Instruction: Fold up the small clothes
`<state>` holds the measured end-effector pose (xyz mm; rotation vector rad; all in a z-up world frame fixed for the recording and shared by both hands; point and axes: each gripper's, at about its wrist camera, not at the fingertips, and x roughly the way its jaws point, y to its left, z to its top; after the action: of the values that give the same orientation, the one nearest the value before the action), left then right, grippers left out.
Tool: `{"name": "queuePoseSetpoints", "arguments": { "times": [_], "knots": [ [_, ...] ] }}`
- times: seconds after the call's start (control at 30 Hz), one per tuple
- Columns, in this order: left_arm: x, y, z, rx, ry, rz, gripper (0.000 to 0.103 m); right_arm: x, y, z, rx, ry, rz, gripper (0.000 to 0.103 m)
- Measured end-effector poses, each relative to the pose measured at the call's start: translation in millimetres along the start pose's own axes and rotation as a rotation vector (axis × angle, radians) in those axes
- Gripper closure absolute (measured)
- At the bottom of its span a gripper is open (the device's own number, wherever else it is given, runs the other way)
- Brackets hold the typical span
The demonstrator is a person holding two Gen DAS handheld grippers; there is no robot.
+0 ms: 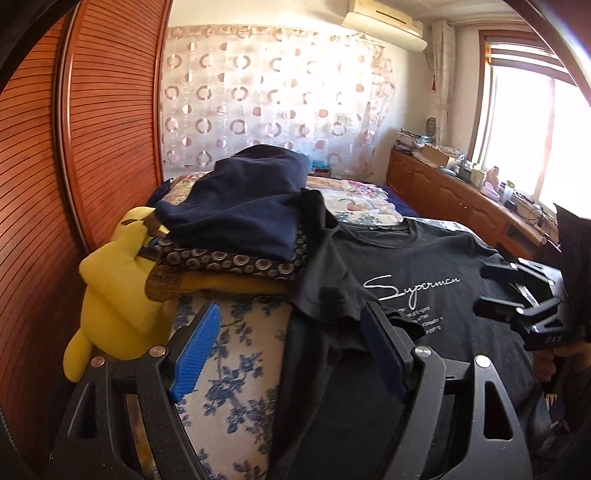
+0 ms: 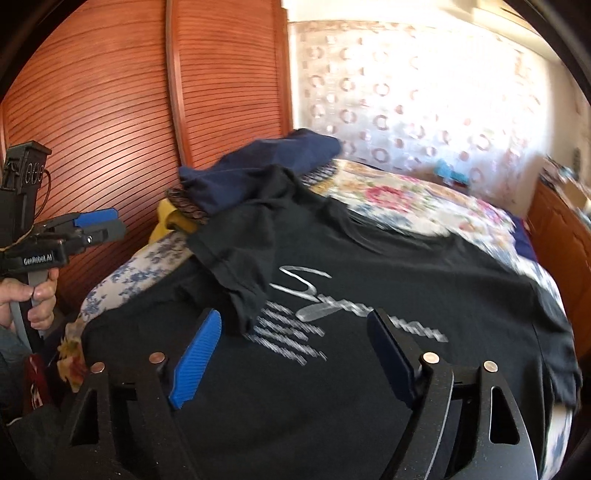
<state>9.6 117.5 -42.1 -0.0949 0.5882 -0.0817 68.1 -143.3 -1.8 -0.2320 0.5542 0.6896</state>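
Floral bed fills lower frame. My left gripper and right gripper hover wide, empty, over black T-shirt, flat centre-frame, soft knit, one sleeve folded inward.

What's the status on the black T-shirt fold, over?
Left gripper and right gripper open, holding nothing. Black T-shirt spread on bed, one sleeve flipped inward. Folded pile crowds its edge.

A yellow plush toy sits at the left of the frame, against the slatted wooden wardrobe doors. An air conditioner hangs at the upper right, above a circle-patterned curtain.
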Motion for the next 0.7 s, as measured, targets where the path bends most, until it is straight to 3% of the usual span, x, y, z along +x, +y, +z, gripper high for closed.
{"name": "queuePoseSetpoints", "arguments": {
  "times": [0.2, 0.57, 0.63, 0.67, 0.7],
  "knots": [
    [-3.5, 15.0, -6.9, -0.022, -0.002, 0.021, 0.024, 50.1, 24.8, 27.5, -0.116, 0.06, 0.077, 0.028],
    [-3.7, 25.5, -16.1, -0.045, 0.007, 0.033, 0.024, 149.2, 54.9, 47.1, -0.283, 0.21, 0.095, 0.04],
    [-2.5, 23.4, -16.6, -0.039, 0.01, 0.033, 0.024, 161.1, 61.3, 45.2, -0.33, 0.222, 0.064, 0.055],
    [-2.2, 22.0, -17.3, -0.035, 0.013, 0.033, 0.024, 165.0, 64.5, 45.0, -0.354, 0.214, 0.038, 0.074],
    [-1.4, 20.8, -17.2, -0.032, 0.014, 0.033, 0.024, 167.7, 66.6, 44.1, -0.375, 0.206, 0.015, 0.084]
  ]
}}
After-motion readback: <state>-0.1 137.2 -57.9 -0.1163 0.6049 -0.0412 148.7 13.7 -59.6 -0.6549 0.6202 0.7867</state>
